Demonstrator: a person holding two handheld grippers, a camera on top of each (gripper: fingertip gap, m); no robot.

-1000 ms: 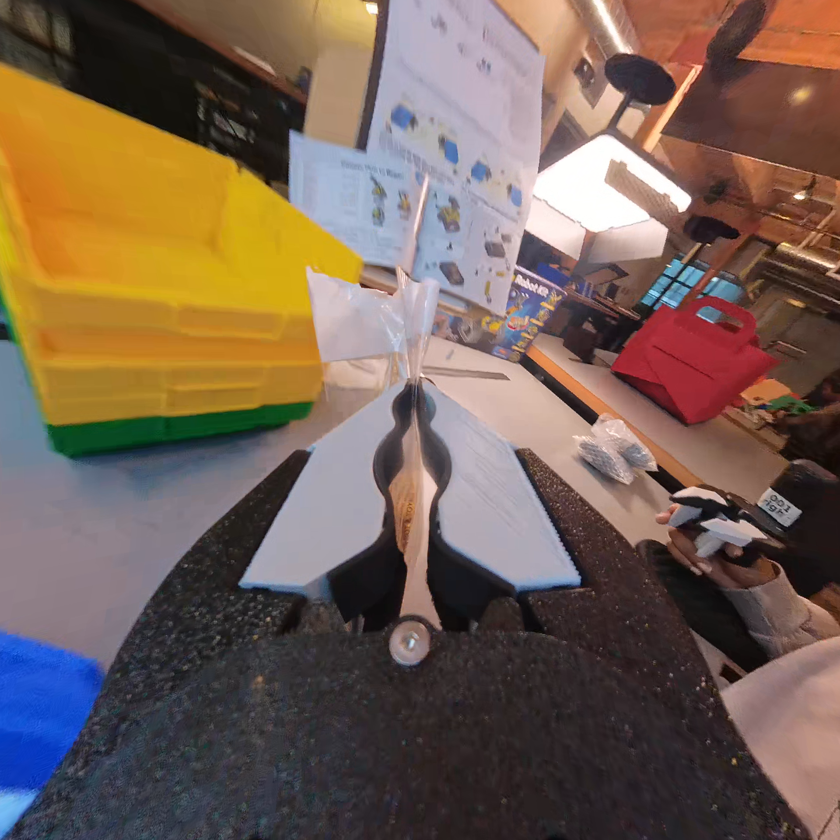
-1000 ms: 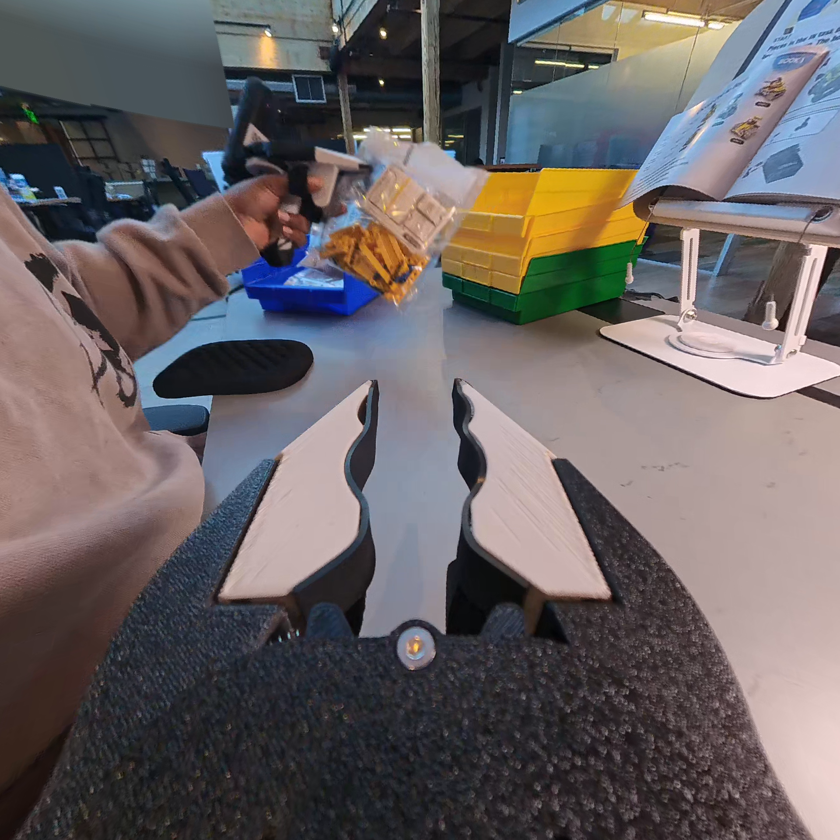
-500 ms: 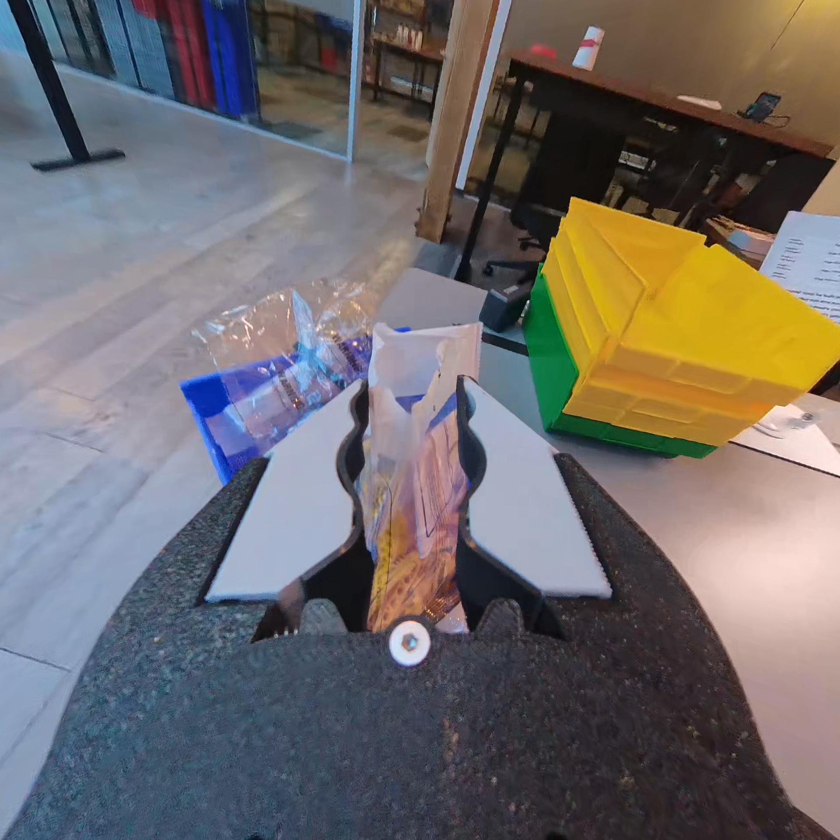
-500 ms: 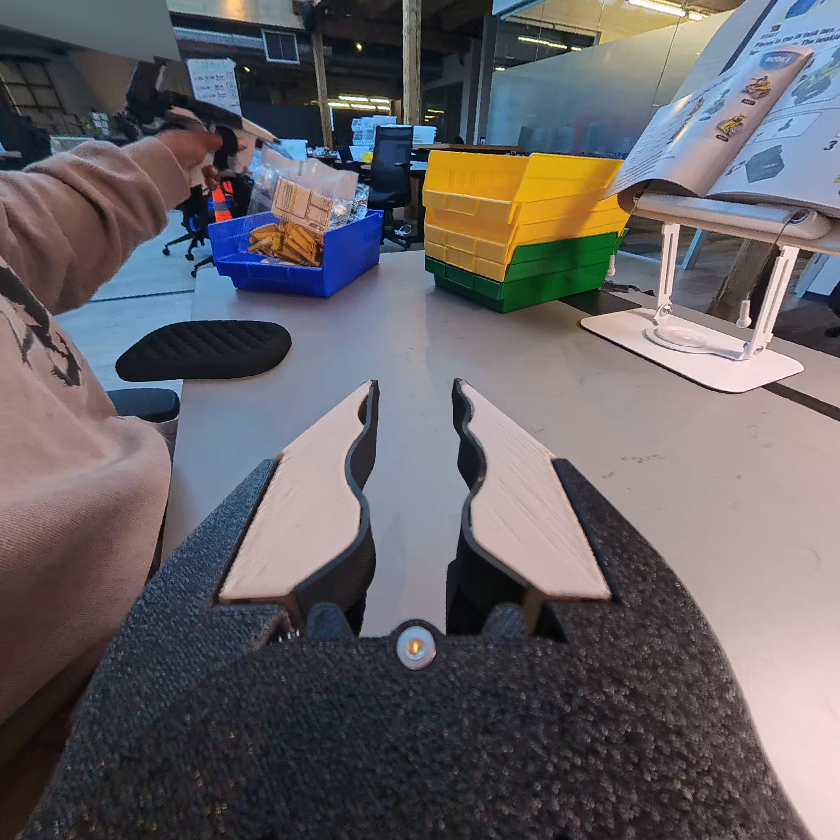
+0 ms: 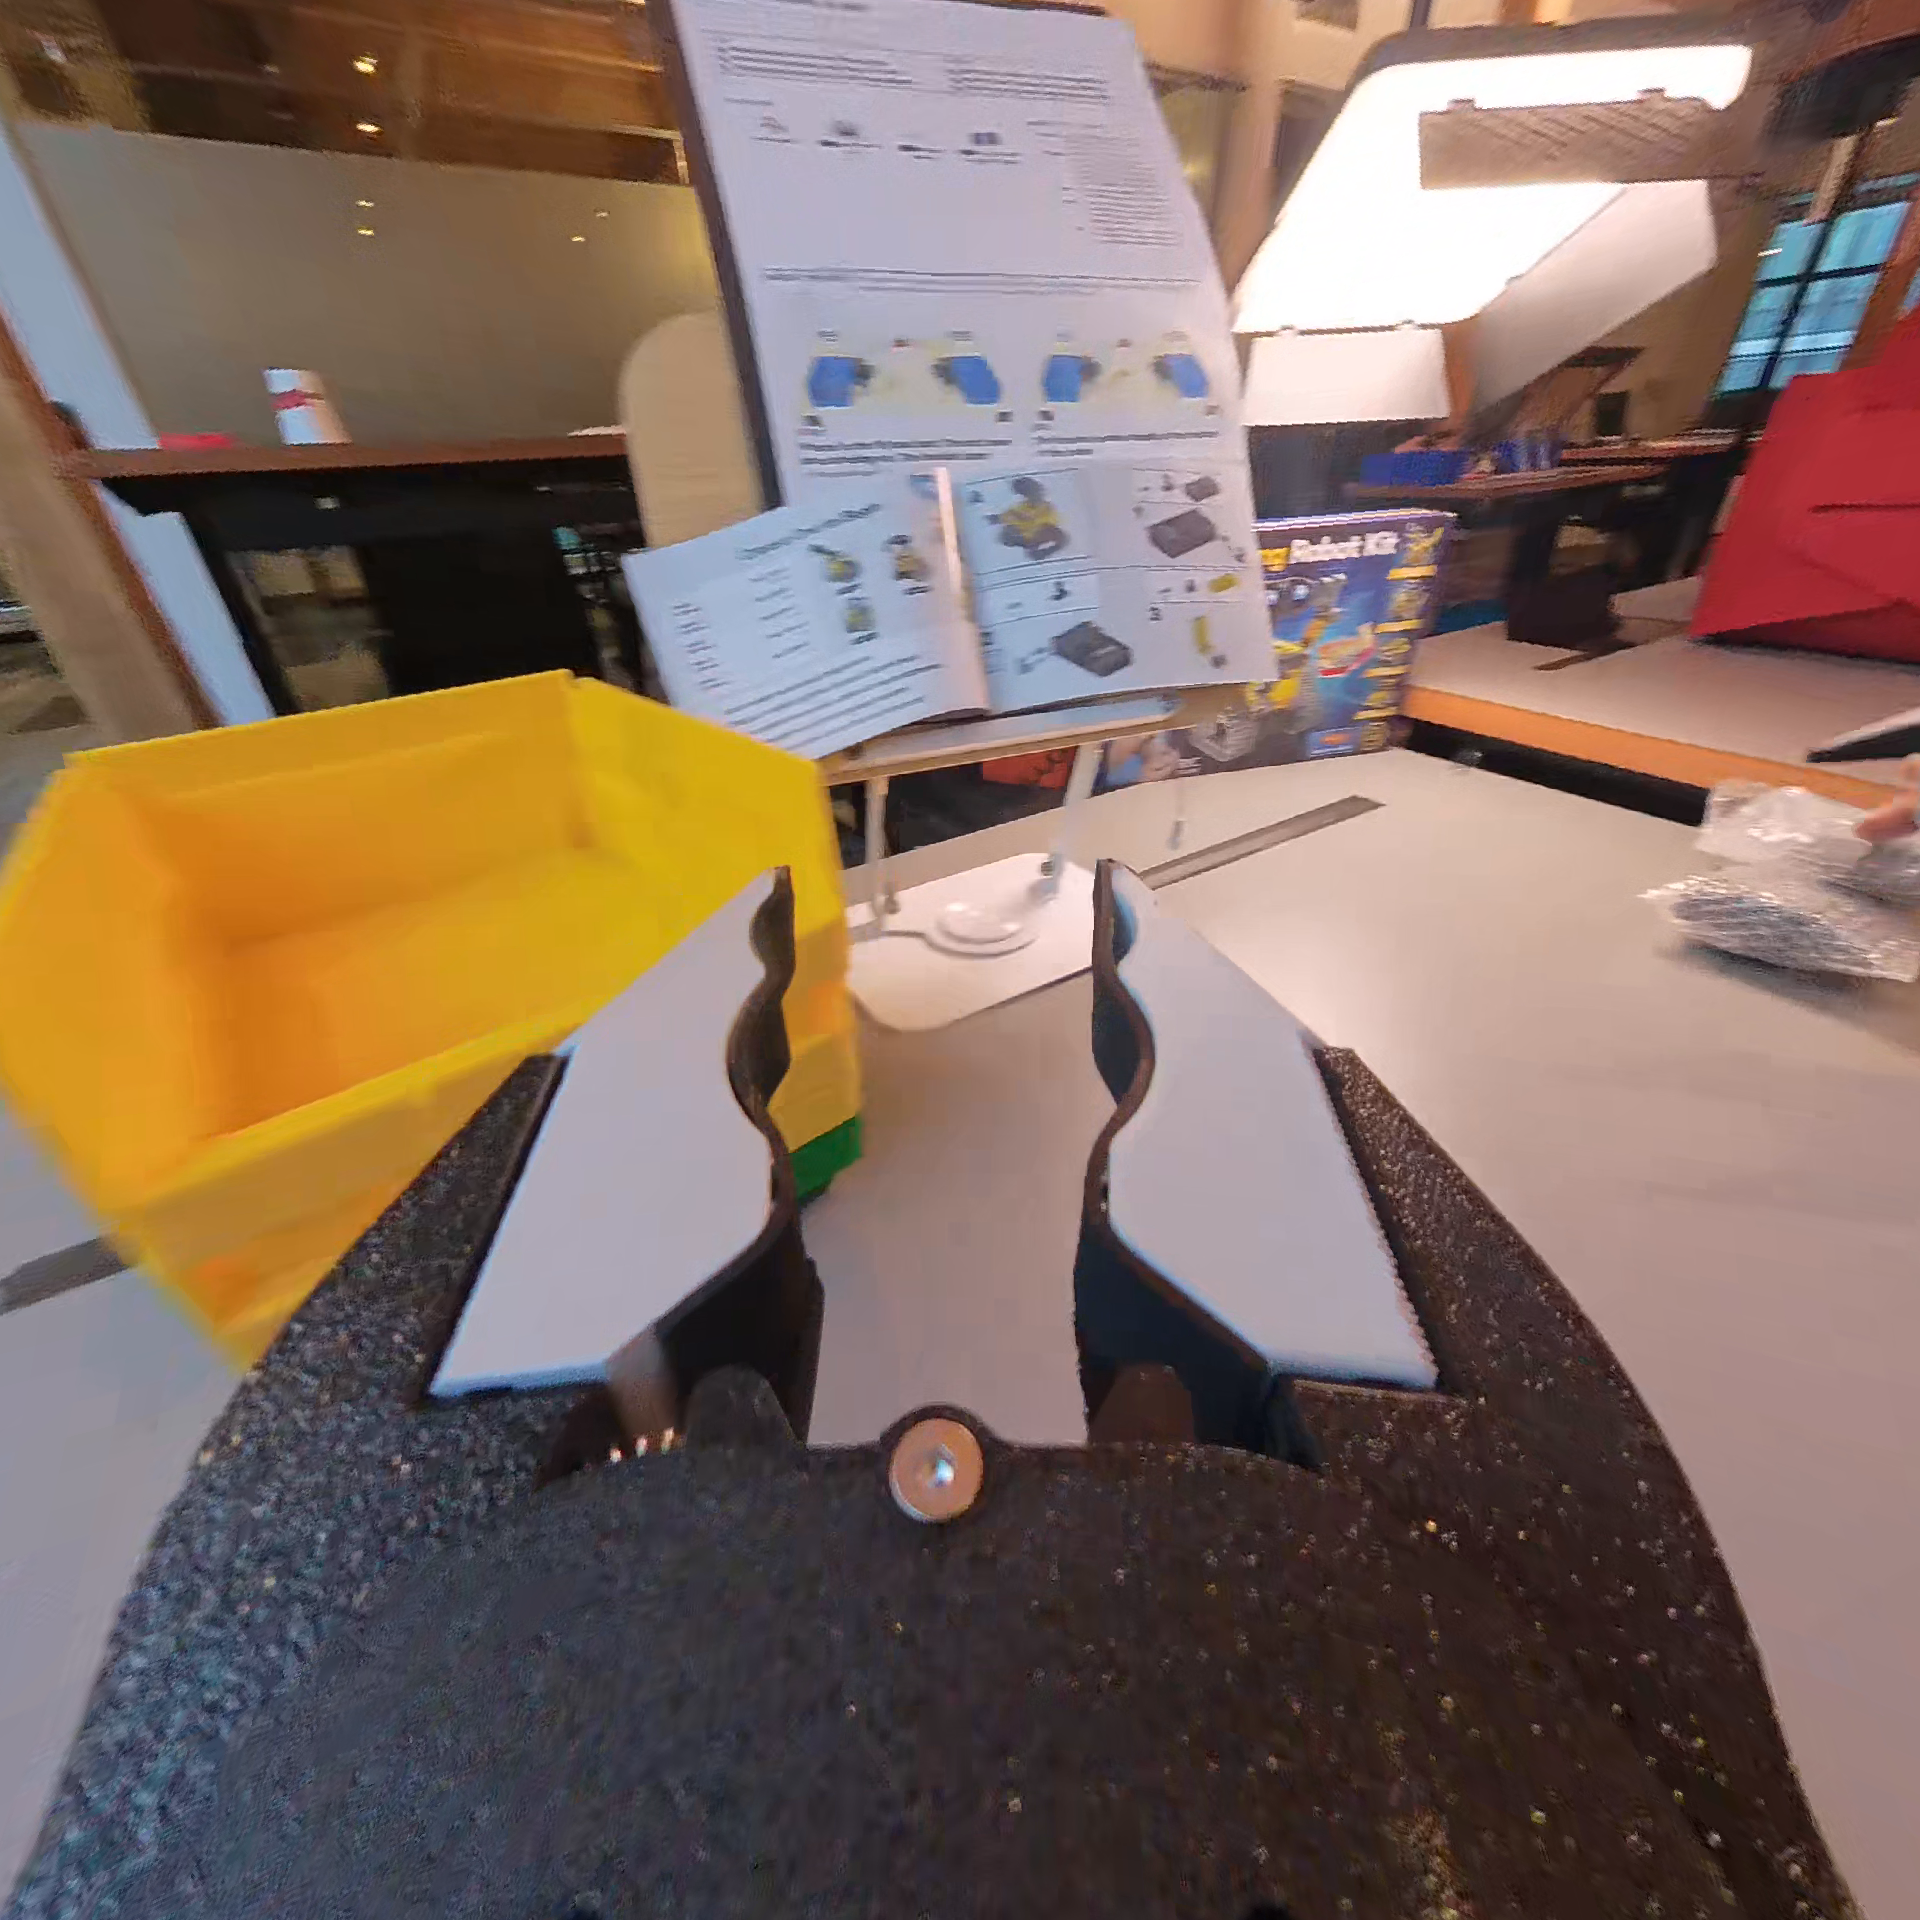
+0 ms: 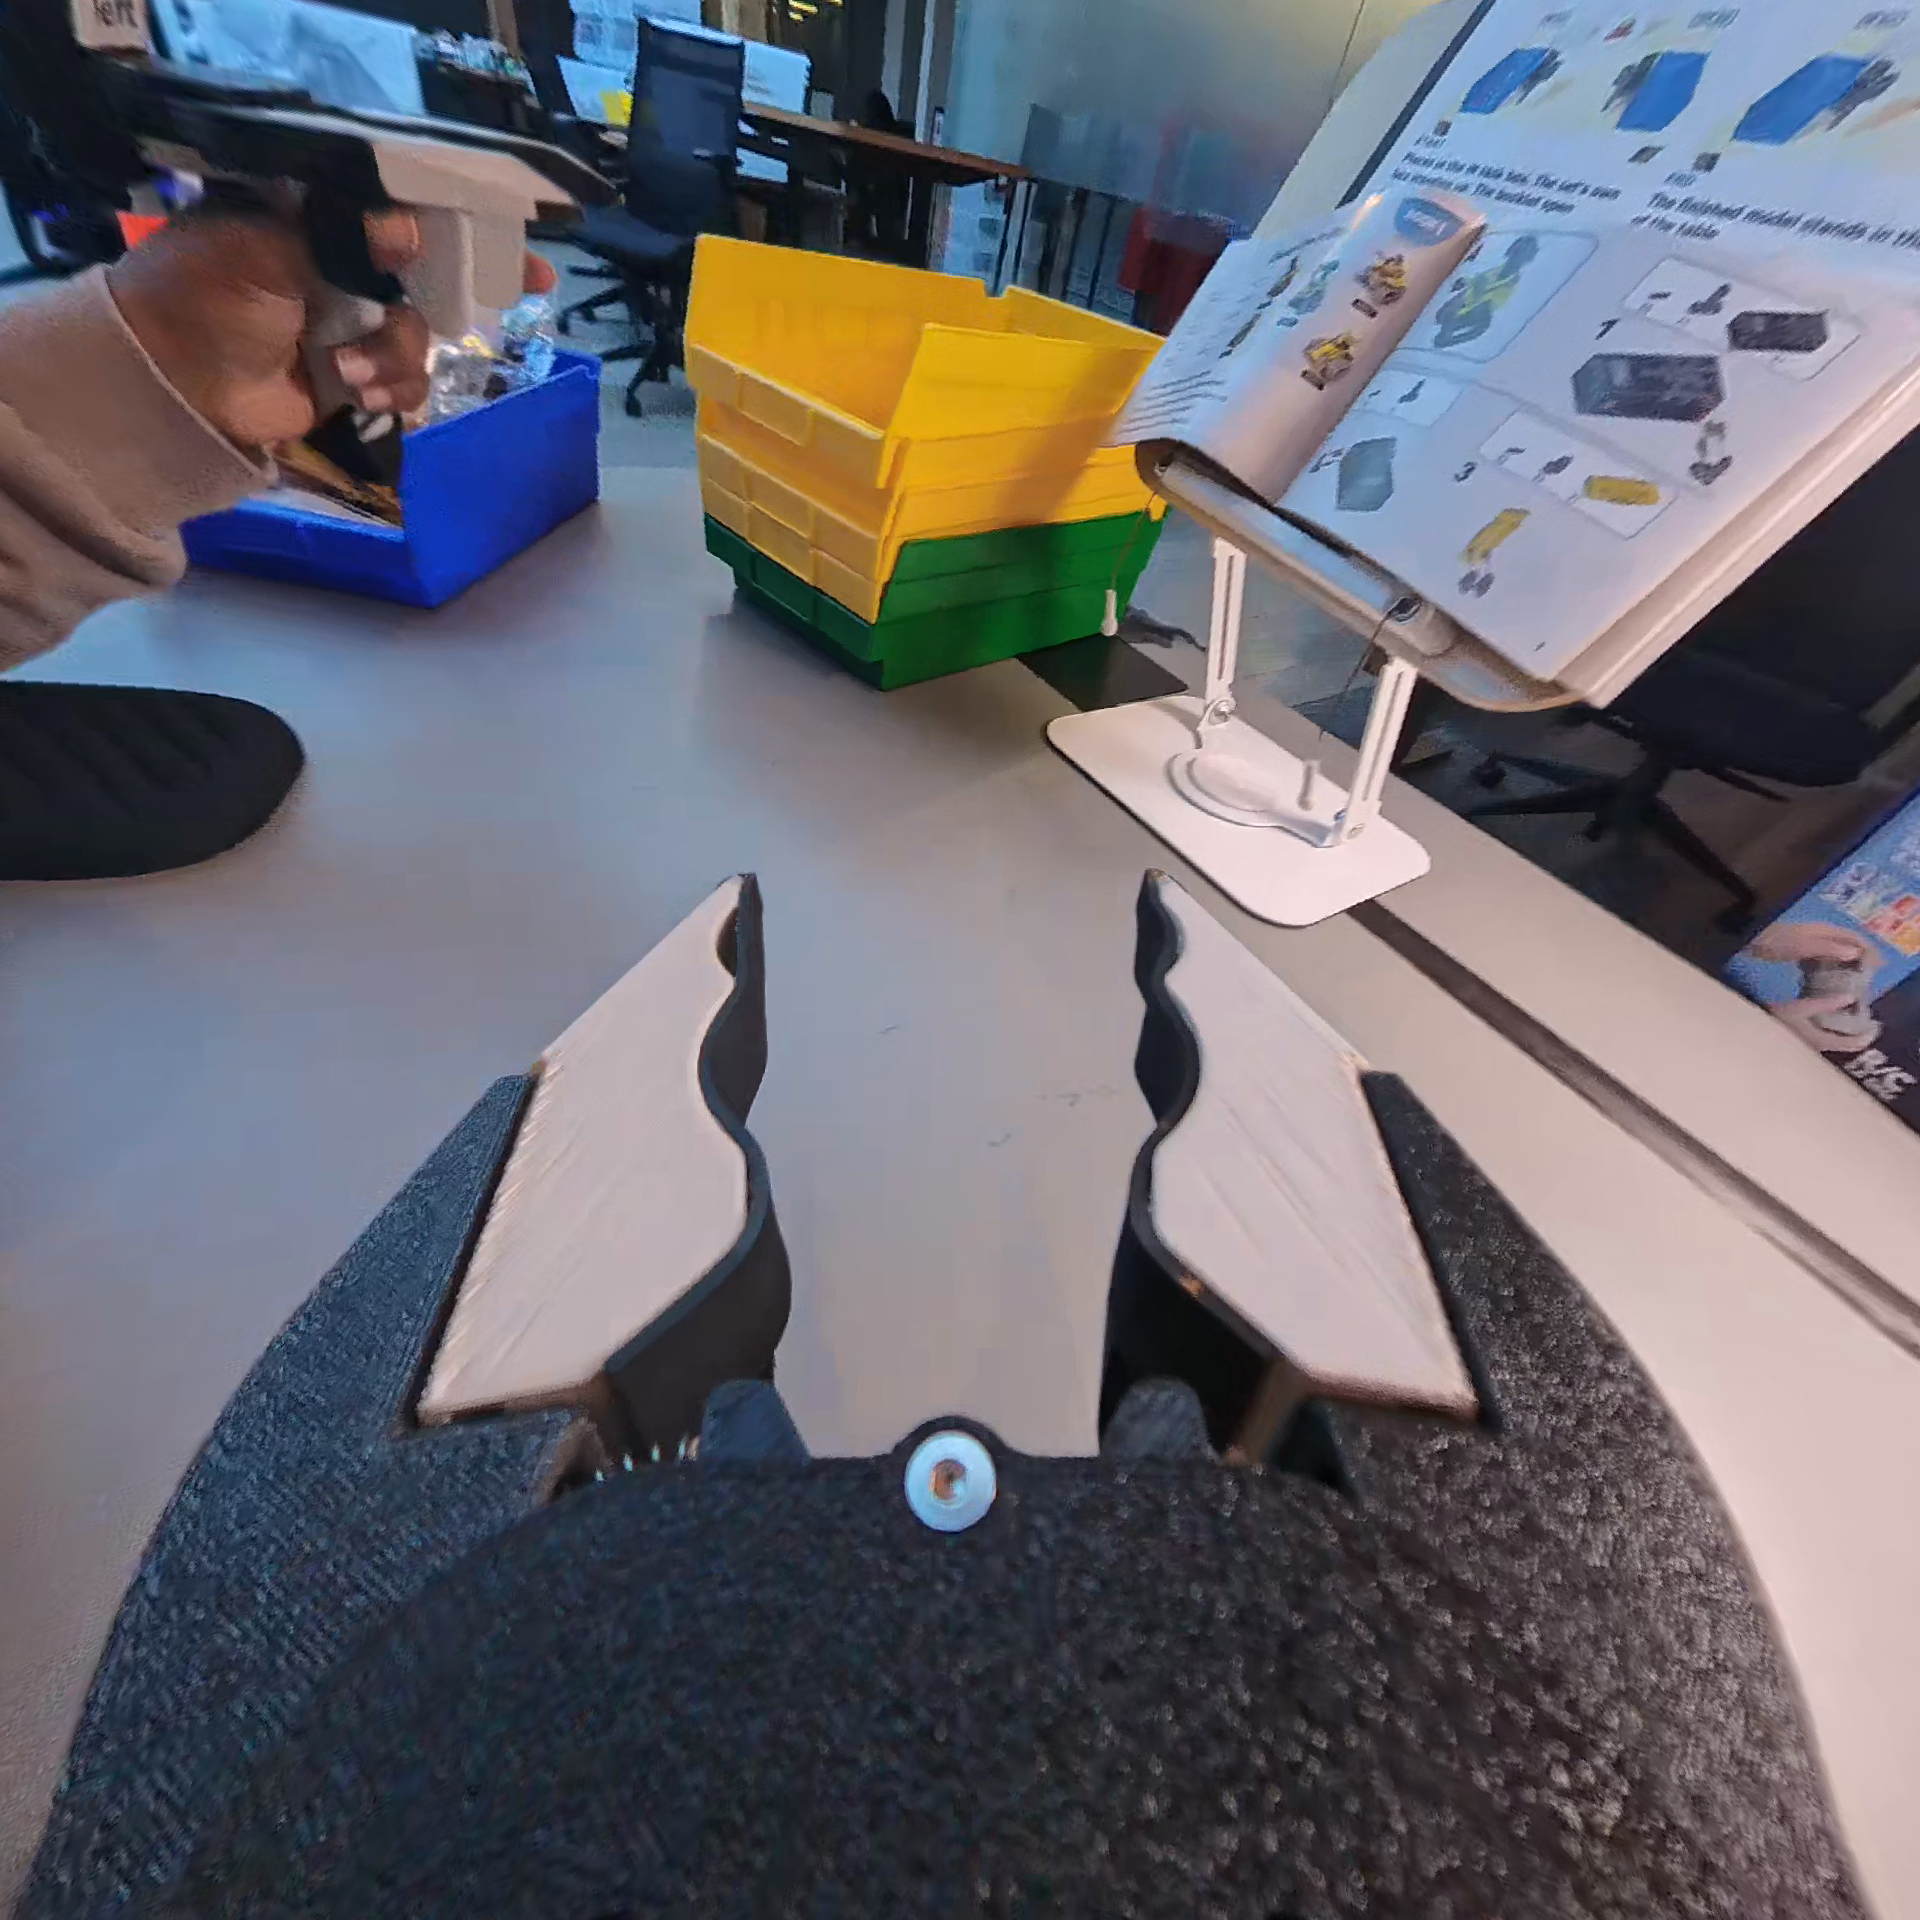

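Two tongs (image 5: 940, 894) (image 6: 945, 904) agape, yellow bins (image 5: 343, 904) nearest

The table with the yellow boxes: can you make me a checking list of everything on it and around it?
Surface: grey table, mostly bare in the middle.
Things: stack of yellow bins on green bins; blue bin with clear bags inside; open instruction booklet on a white stand.
Clutter: clear bags of small dark parts on the table; black pad at the table edge.
Grippers: left tool open, empty, beside the yellow bins; right tool open, empty, above bare table.
Cables: nothing seen.
Surroundings: red bag, colourful kit box, office chairs, other desks behind.
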